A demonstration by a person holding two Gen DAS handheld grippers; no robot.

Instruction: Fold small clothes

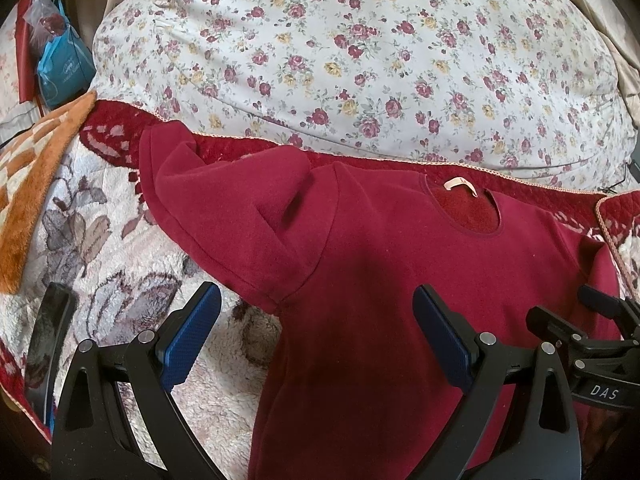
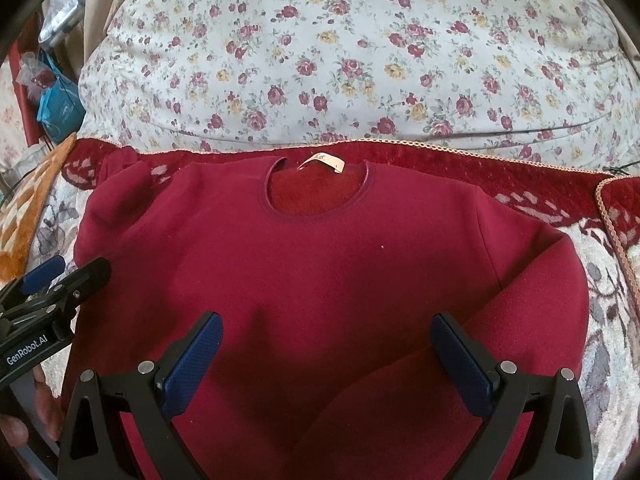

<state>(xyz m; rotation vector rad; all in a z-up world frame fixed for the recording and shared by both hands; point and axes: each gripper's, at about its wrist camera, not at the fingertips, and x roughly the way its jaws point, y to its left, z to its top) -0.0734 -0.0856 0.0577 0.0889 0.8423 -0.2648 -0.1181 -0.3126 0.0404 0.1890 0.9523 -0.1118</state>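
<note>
The left gripper [image 1: 316, 340] hung with its blue-padded jaws spread wide and empty over the left flank of the dark red fleece sweatshirt [image 2: 320, 272], and the right gripper [image 2: 326, 360] was likewise agape, holding nothing, above the chest. The sweatshirt lay face up on the plush red-bordered floral blanket [image 2: 608, 296], collar toward the rose-print pillow [image 2: 340, 60]. Its left sleeve [image 1: 224, 216] was rumpled. A pinch there would likely catch blanket pile too, or fold the wrinkles in.
</note>
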